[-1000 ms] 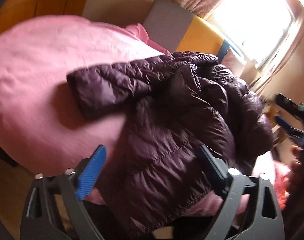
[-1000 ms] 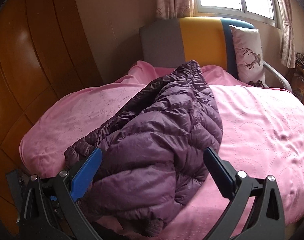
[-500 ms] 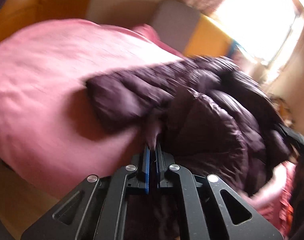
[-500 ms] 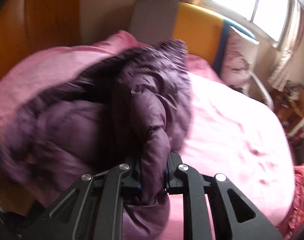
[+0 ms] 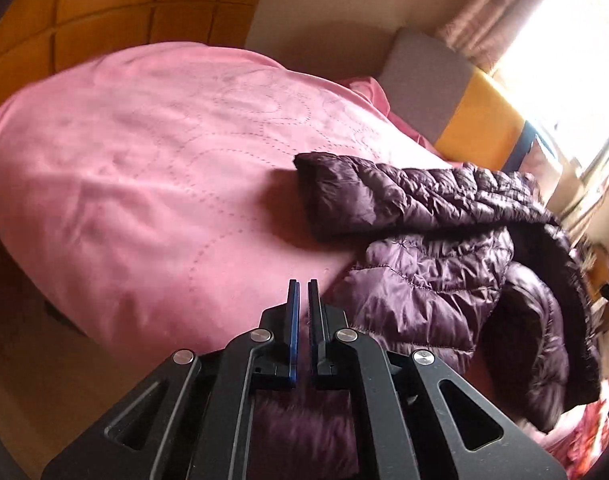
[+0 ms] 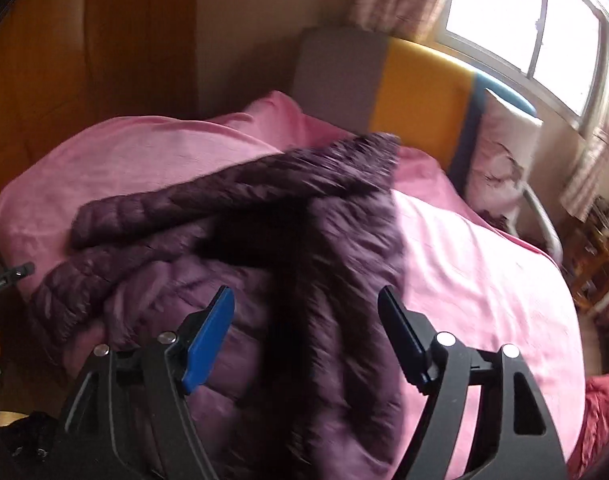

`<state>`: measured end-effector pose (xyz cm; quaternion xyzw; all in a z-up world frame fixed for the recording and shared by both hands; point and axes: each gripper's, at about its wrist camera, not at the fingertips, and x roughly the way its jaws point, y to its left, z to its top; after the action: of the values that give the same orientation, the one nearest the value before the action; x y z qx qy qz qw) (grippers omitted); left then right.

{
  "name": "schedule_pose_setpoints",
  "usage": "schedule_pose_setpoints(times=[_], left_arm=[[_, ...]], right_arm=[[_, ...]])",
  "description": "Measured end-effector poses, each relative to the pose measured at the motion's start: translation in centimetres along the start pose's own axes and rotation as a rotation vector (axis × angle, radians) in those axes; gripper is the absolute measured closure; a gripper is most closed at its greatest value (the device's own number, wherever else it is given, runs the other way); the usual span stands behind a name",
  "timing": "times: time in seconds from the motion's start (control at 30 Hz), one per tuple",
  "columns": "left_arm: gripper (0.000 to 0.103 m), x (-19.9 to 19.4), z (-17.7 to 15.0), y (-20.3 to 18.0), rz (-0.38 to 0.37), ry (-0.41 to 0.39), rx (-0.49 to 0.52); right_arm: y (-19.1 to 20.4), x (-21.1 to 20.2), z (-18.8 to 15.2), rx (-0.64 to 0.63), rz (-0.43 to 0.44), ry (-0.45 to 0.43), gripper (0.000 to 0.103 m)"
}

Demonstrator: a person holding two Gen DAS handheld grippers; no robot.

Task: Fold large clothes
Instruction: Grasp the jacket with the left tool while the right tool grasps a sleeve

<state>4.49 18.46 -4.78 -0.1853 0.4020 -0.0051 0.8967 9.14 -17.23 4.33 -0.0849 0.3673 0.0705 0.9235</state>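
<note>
A dark purple puffer jacket (image 5: 432, 264) lies crumpled on the pink bedspread (image 5: 144, 168), one sleeve stretched toward the bed's left. My left gripper (image 5: 303, 292) is shut with a thin gap between the fingers, nothing visibly between the tips; purple fabric shows beneath its frame. It sits just left of the jacket's near hem. In the right wrist view the jacket (image 6: 264, 248) is blurred and hangs over the bed's near edge. My right gripper (image 6: 304, 304) is open, with the jacket between and beyond its fingers.
A grey, yellow and blue headboard (image 6: 416, 88) and a white pillow (image 6: 500, 148) stand at the far end. A wooden wardrobe (image 6: 84, 52) is at left. A bright window (image 6: 524, 28) is at the back right. Pink bedspread (image 6: 484, 280) lies bare to the right.
Both grippers closed on the jacket half a second ago. Now my right gripper has opened and let it go. My left gripper stays shut and has shifted left of the jacket.
</note>
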Motion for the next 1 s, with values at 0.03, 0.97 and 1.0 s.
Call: schedule_pose_setpoints(times=[0.03,0.97,1.0], left_arm=[[0.09,-0.6,-0.2,0.3,-0.009,-0.007,-0.009],[0.102,3.1,4.5,-3.2,0.128,-0.042,0.146],[0.103,3.1,5.8,-3.2,0.148,-0.064,0.148]], right_arm=[[2.1,1.0,1.3,-0.041,0.054,-0.004,0.028],[-14.3,1.3,12.0,0.326,-0.106,-0.188,0.096],[-18.2,0.6,10.6,0.417,-0.141,-0.184,0.097]])
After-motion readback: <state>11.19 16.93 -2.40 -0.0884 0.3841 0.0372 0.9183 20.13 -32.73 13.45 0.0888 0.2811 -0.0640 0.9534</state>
